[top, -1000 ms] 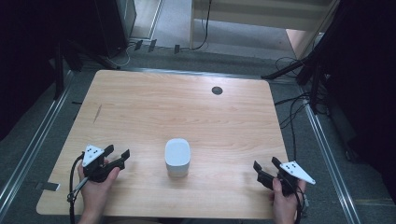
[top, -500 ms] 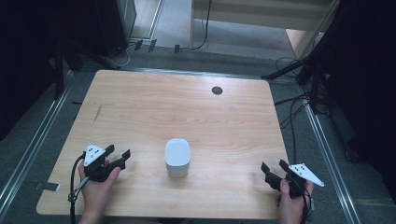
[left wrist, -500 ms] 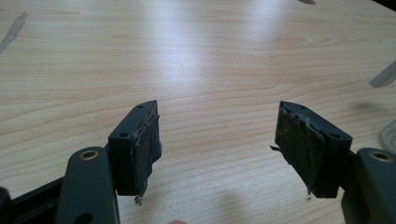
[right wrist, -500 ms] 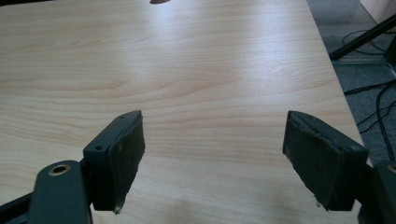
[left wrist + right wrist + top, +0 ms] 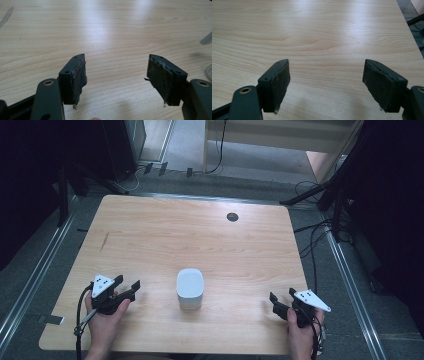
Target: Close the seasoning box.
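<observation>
From above, your left gripper [image 5: 124, 287] and right gripper [image 5: 282, 299] rest low on the bench [image 5: 190, 235], both spread wide and empty; the white box [image 5: 190, 288] stands between them, well apart from each. In the left gripper view, your pads [image 5: 79, 77] gape over bare wood. In the right gripper view, likewise.

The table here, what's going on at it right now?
A person sits at a wooden table with a tool in each hand. The left tool and the right tool both rest near the front edge, jaws open and holding nothing. Between them stands a white container, untouched and apart from both tools. Neither tool is reaching for it yet, so the handling has not begun.
</observation>
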{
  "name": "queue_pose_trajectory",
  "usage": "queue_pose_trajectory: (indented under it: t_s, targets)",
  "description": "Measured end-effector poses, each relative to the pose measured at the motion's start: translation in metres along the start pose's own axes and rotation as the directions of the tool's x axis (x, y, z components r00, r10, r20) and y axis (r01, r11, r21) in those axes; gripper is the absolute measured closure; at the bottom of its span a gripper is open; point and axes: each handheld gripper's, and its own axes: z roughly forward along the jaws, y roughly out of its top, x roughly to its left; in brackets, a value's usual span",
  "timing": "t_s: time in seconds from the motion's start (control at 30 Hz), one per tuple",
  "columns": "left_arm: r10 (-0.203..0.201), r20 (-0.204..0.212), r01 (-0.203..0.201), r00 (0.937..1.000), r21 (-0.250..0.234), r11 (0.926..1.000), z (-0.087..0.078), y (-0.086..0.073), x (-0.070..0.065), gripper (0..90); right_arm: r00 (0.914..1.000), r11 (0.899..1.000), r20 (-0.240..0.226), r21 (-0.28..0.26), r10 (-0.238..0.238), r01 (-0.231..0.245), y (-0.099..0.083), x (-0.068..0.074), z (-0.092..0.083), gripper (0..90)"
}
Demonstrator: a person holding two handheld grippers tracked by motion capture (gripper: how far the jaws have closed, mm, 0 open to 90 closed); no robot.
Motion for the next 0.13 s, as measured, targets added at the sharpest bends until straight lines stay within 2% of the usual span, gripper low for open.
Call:
queue_pose_trajectory:
  t_s: [0.13]
  targets:
    - [0.006, 0.000, -0.006, 1.0000, 0.002, 1.0000, 0.0000, 0.0000, -0.0002, 31.6, 0.9996, 1.000, -0.009, -0.001, 0.025, -0.025, 0.0000, -0.0019, -0.0004, 22.6]
